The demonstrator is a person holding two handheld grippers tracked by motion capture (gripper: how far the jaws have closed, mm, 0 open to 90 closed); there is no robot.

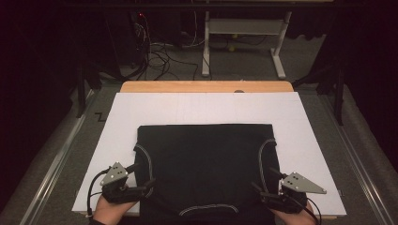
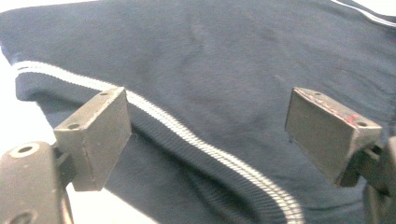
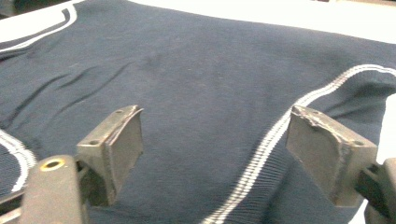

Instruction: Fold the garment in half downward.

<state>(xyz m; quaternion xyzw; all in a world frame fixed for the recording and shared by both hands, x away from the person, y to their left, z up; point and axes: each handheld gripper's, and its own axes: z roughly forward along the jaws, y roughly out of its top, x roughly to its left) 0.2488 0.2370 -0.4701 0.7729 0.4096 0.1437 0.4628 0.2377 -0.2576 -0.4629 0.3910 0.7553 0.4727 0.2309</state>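
A dark navy garment [image 1: 204, 164] with white striped trim lies folded flat on a white board [image 1: 202, 105]. My left gripper [image 1: 144, 176] sits at the garment's near left edge, by the curved left trim. In the left gripper view its jaws [image 2: 210, 126] stand wide apart just above the cloth [image 2: 210, 56], with the white trim [image 2: 187, 135] running under them and nothing pinched. My right gripper [image 1: 264, 179] sits at the near right edge. Its jaws [image 3: 219, 144] are also spread open over the fabric [image 3: 210, 60] and the right trim [image 3: 271, 140].
The white board rests on a wooden table [image 1: 206, 86]. Metal rails [image 1: 56, 159] run along both sides on the carpet. Behind the table stand white desk legs [image 1: 206, 47] and loose cables [image 1: 159, 56]. Bare board surrounds the garment on the far, left and right sides.
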